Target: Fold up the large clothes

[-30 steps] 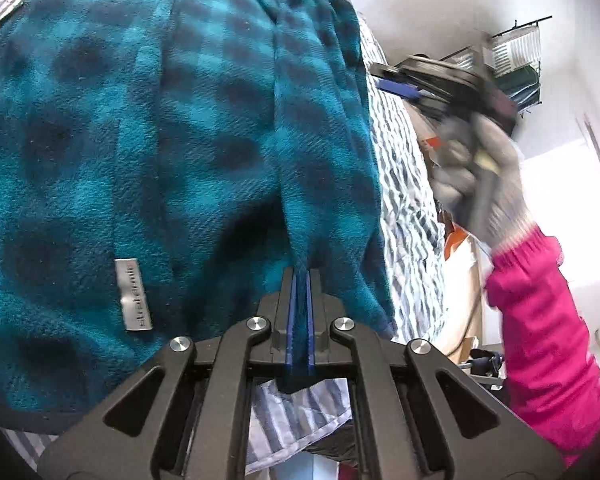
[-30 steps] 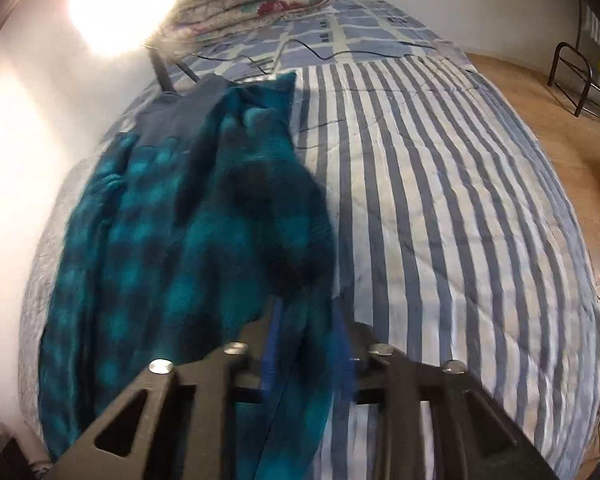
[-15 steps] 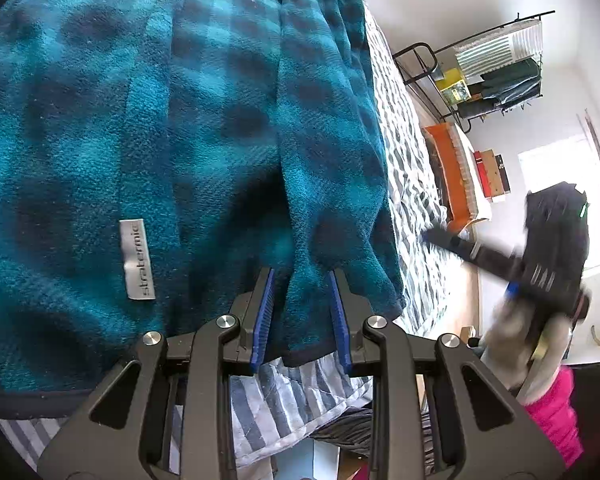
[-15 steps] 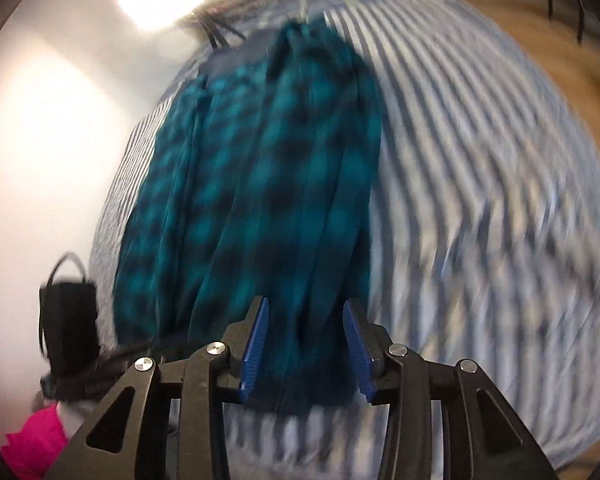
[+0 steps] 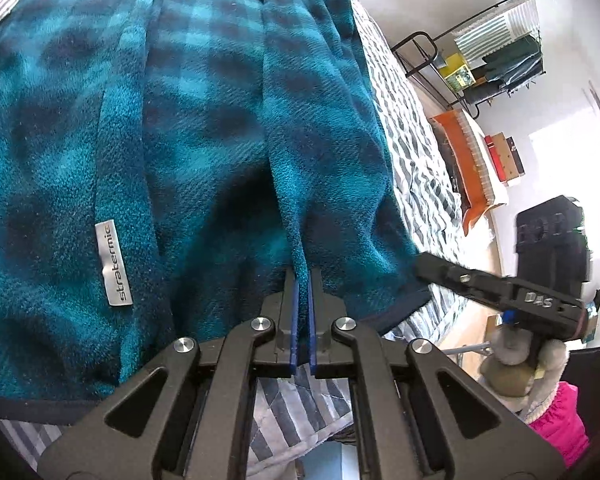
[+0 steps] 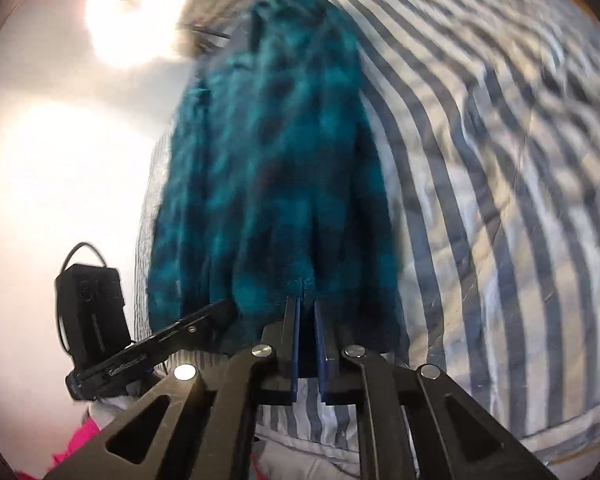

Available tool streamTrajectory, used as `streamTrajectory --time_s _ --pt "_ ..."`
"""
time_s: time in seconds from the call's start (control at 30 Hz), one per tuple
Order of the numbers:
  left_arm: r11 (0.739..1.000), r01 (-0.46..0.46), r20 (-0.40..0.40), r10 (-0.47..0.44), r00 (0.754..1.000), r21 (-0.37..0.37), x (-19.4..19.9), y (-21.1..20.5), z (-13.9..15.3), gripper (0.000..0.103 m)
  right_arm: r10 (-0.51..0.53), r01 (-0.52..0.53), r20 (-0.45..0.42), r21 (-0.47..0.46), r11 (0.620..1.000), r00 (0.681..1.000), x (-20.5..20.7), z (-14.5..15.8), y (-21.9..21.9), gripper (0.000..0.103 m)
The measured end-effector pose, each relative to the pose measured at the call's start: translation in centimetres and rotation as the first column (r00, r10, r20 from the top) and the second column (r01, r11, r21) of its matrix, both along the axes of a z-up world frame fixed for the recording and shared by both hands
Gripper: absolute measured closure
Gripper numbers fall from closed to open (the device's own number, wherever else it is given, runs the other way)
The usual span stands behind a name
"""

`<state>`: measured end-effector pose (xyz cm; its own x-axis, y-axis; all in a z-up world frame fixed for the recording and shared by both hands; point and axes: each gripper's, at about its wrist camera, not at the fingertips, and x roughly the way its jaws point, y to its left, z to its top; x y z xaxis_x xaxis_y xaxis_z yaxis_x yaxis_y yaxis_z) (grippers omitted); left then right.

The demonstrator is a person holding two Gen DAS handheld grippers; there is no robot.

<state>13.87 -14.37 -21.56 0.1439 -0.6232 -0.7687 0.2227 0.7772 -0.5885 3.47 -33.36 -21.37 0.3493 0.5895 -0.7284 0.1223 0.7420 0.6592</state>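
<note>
I see a teal plaid fleece garment (image 5: 204, 128) spread on a striped bedcover (image 6: 500, 168), stretching away ahead of both tools. My left gripper (image 5: 302, 280) is clamped on a ridge of fleece at the near hem. A grey label (image 5: 113, 264) lies on the cloth to its left. My right gripper (image 6: 307, 304), in a blurred view, is pinching the same hem, with a narrow fold of fleece between its blue pads (image 6: 295, 344). A pink sleeve (image 5: 562, 428) shows low to the left gripper's right.

right view motion-blurred; fleece (image 6: 276, 168) pattern smeared; its top cut off in left view.
</note>
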Motion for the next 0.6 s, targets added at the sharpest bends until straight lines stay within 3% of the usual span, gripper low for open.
streamTrajectory --time_s 0.1,0.17,0.2,0.23,0.5,0.6 --pt "1.0 -0.005 0.002 0.005 1.0 0.011 0.0 -0.2 -0.1 0.102 0.005 -0.005 0.047 -0.012 1.0 0.999 -0.3 1.0 -0.5 0.098" --pt "1.0 0.001 0.006 -0.001 1.0 0.017 0.0 -0.2 -0.2 0.102 -0.001 0.001 0.063 -0.006 1.0 0.998 -0.4 1.0 -1.1 0.092" --pt "1.0 0.002 0.009 -0.002 1.0 0.022 0.0 -0.2 -0.2 0.102 -0.008 0.008 0.052 -0.011 1.0 0.999 -0.3 0.8 -1.3 0.085" --pt "1.0 0.004 0.011 -0.004 1.0 0.027 0.0 -0.2 -0.2 0.102 -0.022 0.023 0.036 -0.01 1.0 0.999 -0.3 0.4 -1.7 0.069" --pt "0.998 0.015 0.028 -0.016 0.999 0.053 0.0 -1.2 -0.3 0.102 -0.052 0.052 -0.03 -0.007 0.999 0.998 2.6 -2.6 -1.5 0.071" --pt "0.999 0.01 0.03 -0.012 0.999 0.048 -0.2 -1.2 -0.1 0.103 -0.038 0.036 -0.018 -0.063 0.997 0.999 3.0 -2.7 -0.9 0.097"
